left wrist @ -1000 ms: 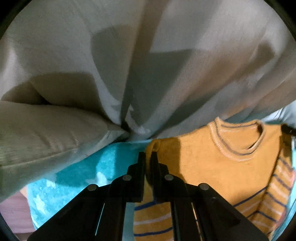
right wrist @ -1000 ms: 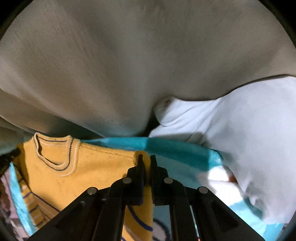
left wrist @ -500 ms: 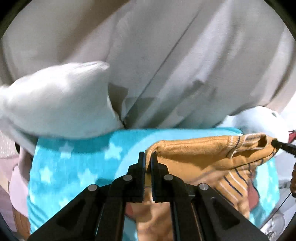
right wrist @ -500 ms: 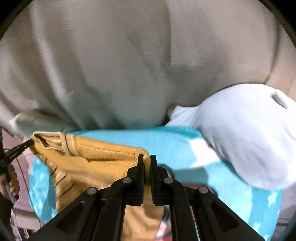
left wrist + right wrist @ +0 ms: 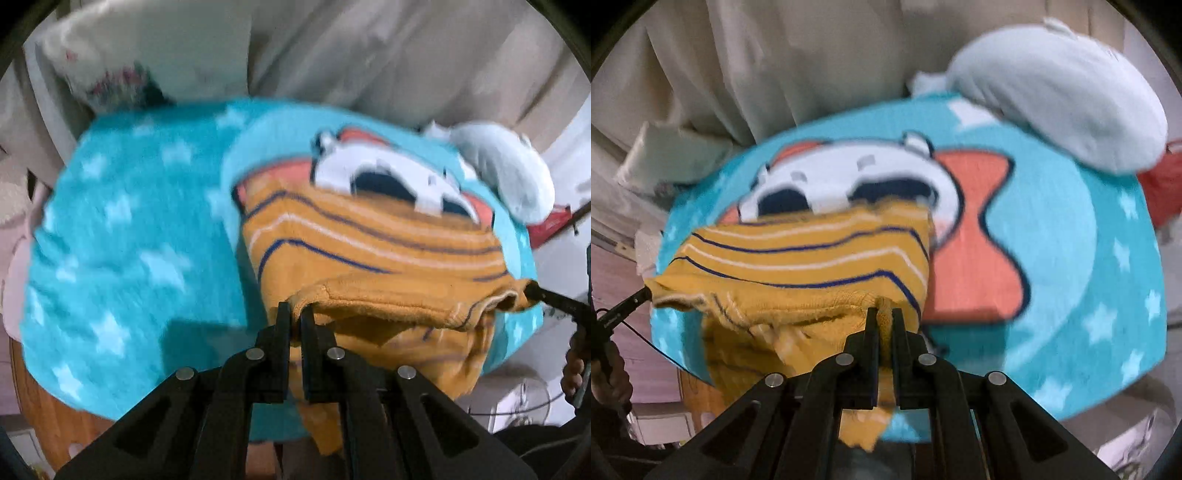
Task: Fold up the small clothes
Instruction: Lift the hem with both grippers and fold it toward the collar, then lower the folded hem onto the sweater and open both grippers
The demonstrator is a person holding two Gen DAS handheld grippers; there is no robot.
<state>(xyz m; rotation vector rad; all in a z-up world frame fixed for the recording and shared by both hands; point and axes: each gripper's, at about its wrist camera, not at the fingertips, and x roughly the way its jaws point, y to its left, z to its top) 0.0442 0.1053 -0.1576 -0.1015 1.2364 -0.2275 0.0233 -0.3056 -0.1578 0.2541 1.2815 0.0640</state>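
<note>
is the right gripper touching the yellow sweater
Touching. In the right wrist view the right gripper has its jaws closed on a bunched edge of the yellow sweater, with fabric pinched between them.

No legible text, label, brand or number appears in either wrist view. A small pale mark on the black gripper [image 5: 626, 308] at the left edge of the right wrist view, beside the yellow striped sweater [image 5: 798, 266], is too blurred to read.

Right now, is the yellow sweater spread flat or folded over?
Folded over: the sweater is doubled, its gripped edge lifted over the striped part on the blanket.
</note>
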